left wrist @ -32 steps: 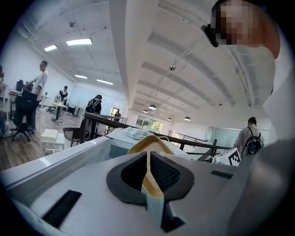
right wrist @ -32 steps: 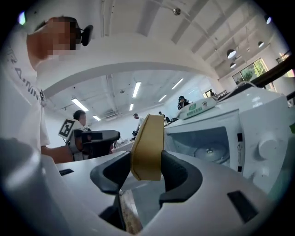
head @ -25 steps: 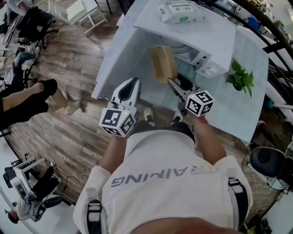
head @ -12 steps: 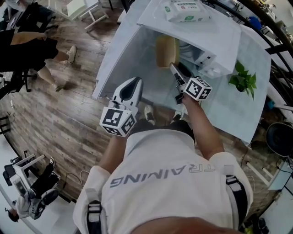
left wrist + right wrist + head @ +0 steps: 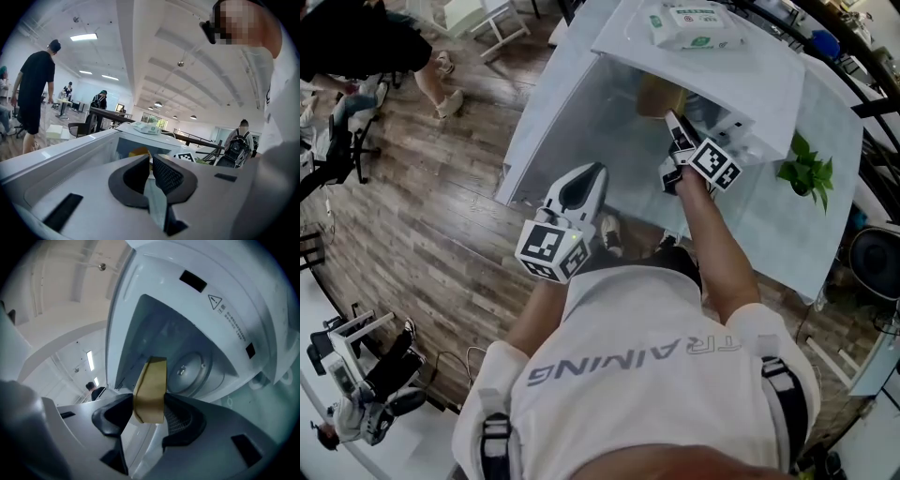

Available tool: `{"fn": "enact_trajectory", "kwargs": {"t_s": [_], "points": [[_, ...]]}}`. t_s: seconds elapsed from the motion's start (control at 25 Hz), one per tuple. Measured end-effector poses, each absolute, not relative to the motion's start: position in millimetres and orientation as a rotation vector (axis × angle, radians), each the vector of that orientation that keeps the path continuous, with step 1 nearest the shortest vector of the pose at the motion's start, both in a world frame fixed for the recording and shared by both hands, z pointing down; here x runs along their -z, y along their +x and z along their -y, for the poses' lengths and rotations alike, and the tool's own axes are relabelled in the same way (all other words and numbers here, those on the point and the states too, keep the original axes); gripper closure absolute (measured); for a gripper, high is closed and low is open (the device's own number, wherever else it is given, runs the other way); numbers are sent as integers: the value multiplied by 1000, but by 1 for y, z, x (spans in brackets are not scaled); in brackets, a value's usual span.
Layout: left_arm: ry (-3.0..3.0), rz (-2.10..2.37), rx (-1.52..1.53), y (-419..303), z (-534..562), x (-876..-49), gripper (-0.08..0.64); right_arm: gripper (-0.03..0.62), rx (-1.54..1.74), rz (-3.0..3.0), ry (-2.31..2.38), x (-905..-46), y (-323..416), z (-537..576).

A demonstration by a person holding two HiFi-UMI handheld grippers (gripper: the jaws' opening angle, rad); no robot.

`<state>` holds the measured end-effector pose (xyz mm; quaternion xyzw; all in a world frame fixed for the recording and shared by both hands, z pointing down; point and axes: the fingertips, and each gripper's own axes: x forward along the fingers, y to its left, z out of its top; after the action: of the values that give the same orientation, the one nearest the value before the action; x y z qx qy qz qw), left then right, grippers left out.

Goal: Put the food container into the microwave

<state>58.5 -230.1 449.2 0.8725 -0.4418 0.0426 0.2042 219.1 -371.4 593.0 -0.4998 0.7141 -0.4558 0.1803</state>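
The white microwave (image 5: 741, 66) stands on the table with its door (image 5: 548, 122) swung open to the left. My right gripper (image 5: 678, 141) is shut on the tan food container (image 5: 660, 94), which sits partly inside the cavity mouth. In the right gripper view the container (image 5: 151, 389) stands edge-on between the pads, in front of the round turntable (image 5: 190, 369). My left gripper (image 5: 581, 190) hangs back near the door's lower edge, shut with nothing in it. In the left gripper view its pads (image 5: 166, 174) almost touch.
A pack of wipes (image 5: 689, 23) lies on top of the microwave. A small green plant (image 5: 806, 169) stands to its right on the pale table (image 5: 787, 234). People and chairs occupy the wooden floor at the upper left (image 5: 356, 56).
My right gripper has carried the container forward, from in front of the door opening into the cavity mouth. The left gripper has shifted slightly forward.
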Motion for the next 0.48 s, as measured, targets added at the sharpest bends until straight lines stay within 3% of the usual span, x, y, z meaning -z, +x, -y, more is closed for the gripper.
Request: {"fn": "enact_trajectory", "kwargs": {"t_s": [0.48], "points": [[2427,1213,-126,68,243,-450,511,368,1208,-1899,-1540,-601,234,415]]}}
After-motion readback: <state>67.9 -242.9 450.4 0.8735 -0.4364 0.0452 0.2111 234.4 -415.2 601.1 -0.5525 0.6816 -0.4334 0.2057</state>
